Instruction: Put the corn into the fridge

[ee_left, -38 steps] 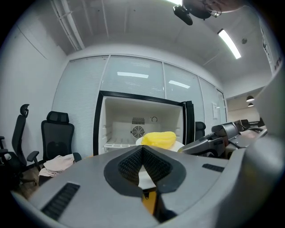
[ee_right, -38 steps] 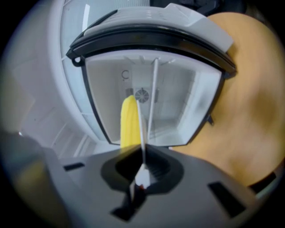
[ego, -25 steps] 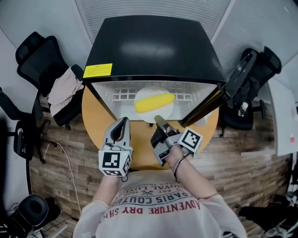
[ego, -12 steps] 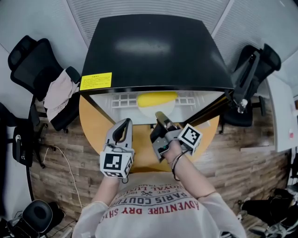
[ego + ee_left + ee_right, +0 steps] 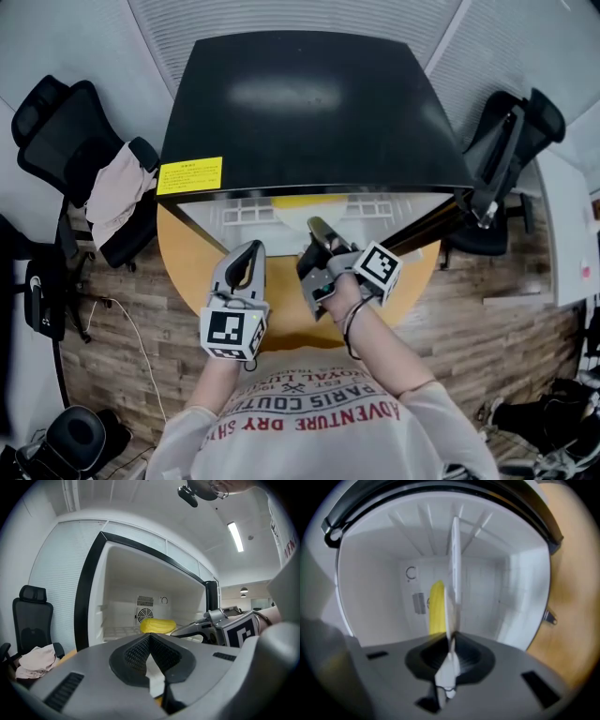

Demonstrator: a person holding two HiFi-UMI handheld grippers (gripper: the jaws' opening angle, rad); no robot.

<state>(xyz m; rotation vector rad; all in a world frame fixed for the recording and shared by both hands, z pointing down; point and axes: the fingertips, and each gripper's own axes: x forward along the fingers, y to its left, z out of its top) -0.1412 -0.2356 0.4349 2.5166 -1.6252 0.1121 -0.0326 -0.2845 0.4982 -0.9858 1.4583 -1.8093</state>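
Seen from above, the fridge's (image 5: pixel 309 103) flat black top hides nearly all of the smooth yellow corn (image 5: pixel 158 626). It lies on a thin white plate (image 5: pixel 453 564) toward the back of the shelf. The blurred right gripper (image 5: pixel 451 638) has just been parting its jaws, with the plate's rim between them. The left gripper (image 5: pixel 150 637) is closed and empty.

I am standing on a wood-plank floor (image 5: pixel 122 347). A black office chair (image 5: pixel 61 127) is sitting at my left, carrying a pale cloth (image 5: pixel 117 192); another chair (image 5: pixel 525 141) is sitting right. A ceiling strip light (image 5: pixel 236 536) is glowing.
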